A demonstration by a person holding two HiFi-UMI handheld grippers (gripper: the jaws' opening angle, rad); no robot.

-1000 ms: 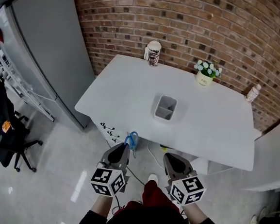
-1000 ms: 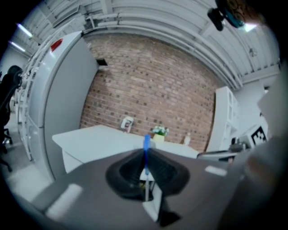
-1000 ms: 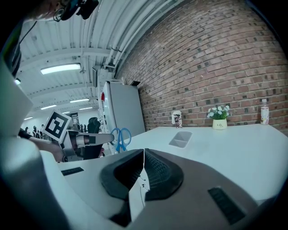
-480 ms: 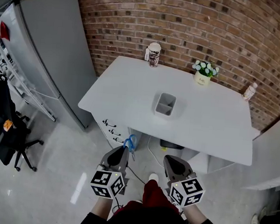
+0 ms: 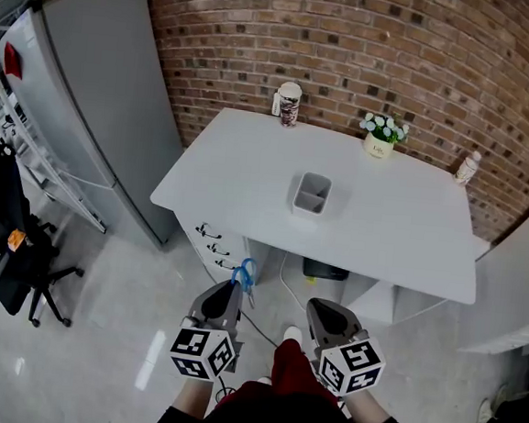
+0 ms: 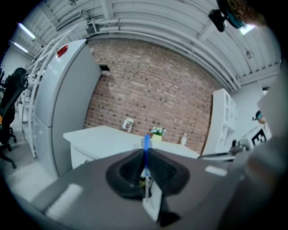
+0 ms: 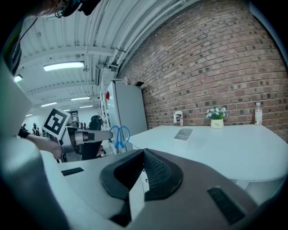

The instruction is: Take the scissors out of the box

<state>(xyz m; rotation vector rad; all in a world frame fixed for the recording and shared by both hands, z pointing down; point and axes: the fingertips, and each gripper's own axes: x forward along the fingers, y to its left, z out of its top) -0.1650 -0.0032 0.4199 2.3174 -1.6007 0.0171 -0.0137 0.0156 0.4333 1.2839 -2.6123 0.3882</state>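
The scissors (image 5: 245, 273), with blue handles, are clamped in my left gripper (image 5: 231, 289), handles sticking out past the fingertips. In the left gripper view the blue scissors (image 6: 146, 147) stand edge-on between the shut jaws (image 6: 146, 158). The right gripper view shows the scissors (image 7: 119, 134) held out at the left. My right gripper (image 5: 315, 309) is shut with nothing in it; its pads meet (image 7: 144, 153). The grey box (image 5: 311, 194) stands upright on the white table (image 5: 249, 177), well ahead of both grippers, which hang over the floor. The box (image 7: 184, 133) looks empty.
On the table's far edge stand a patterned cup (image 5: 290, 102), a small flower pot (image 5: 379, 138) and a bottle (image 5: 468, 167). A tall grey cabinet (image 5: 90, 99) rises at the left, a black office chair (image 5: 21, 263) beyond it. A drawer unit (image 5: 220, 244) sits under the table.
Both grippers, the left still gripping the scissors, have drawn back from the table, which now lies a little farther off in the head view.
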